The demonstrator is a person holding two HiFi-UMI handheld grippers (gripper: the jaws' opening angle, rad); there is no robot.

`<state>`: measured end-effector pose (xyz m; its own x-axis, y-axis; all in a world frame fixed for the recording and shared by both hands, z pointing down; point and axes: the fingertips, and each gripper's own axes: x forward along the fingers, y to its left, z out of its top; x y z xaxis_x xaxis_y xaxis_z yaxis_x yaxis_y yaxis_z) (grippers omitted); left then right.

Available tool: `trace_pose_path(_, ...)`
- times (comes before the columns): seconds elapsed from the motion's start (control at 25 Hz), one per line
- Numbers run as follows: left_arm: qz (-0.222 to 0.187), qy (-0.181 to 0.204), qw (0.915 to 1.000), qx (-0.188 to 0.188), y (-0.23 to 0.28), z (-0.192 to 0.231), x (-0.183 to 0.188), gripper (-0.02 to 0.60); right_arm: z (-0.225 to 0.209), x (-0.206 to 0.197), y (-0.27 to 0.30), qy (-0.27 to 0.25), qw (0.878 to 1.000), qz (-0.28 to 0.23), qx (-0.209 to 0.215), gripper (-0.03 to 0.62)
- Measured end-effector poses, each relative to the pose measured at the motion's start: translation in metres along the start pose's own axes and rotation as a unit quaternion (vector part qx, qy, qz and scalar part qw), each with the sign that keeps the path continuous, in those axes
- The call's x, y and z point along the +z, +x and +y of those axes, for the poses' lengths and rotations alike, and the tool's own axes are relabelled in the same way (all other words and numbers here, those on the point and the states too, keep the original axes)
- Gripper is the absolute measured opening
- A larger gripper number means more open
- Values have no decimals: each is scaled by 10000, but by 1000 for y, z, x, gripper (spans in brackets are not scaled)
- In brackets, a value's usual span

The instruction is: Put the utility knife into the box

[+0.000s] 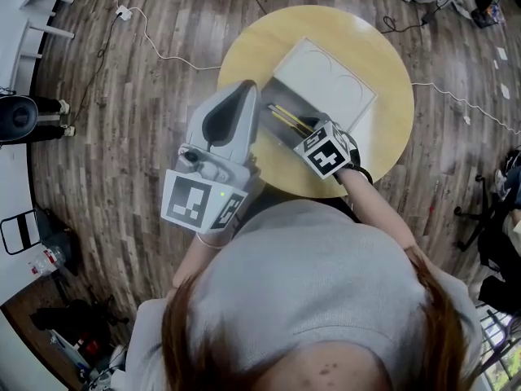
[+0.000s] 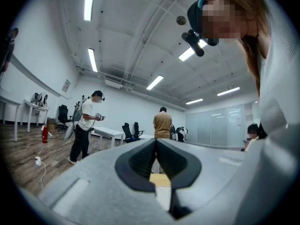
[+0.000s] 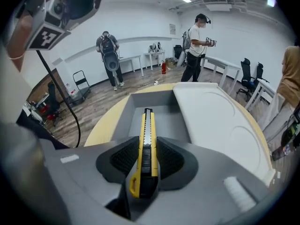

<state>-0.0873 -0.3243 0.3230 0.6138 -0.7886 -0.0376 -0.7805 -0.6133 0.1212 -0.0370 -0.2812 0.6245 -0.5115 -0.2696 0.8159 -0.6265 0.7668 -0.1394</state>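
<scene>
A yellow and black utility knife [image 3: 146, 146] is clamped lengthwise between my right gripper's [image 3: 146, 159] pads, its tip pointing away over the open grey box [image 3: 161, 108]. In the head view the knife [image 1: 286, 118] hangs just above the box's grey tray [image 1: 275, 129], on the near left part of the round yellow table [image 1: 391, 129], with my right gripper [image 1: 308, 133] behind it. The box's white lid [image 1: 326, 76] lies folded open to the right. My left gripper [image 1: 242, 94] is held high to the left of the box, jaws together and empty, aimed out into the room.
A white cable [image 1: 155, 43] runs over the wooden floor left of the table. An office chair [image 1: 484, 218] stands to the right. Several people [image 3: 197, 41] stand by desks far off in the room. A black speaker-like object [image 1: 18, 118] sits at the left edge.
</scene>
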Motion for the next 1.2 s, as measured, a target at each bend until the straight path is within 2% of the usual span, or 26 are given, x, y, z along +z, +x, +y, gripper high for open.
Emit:
trace_pose_path(0.44,-20,-91,10000,33,-8,6,-1,2,3,-10,19,-118,9989,460,11,120)
trace_pose_path(0.68,-25,-117,9999,3,-7,4,-2,2,7,-14,26,-446,9971,613,-25,121)
trace_pose_path(1.0,-37,-156,9999,-50,-4,3,0,2,2,4,7,-131,9998,142,20,132)
trace_pose_path(1.2,-53,-90,9998,-178,4,-6,1,2,-14,48,-41,159,9959,-859,-234,98)
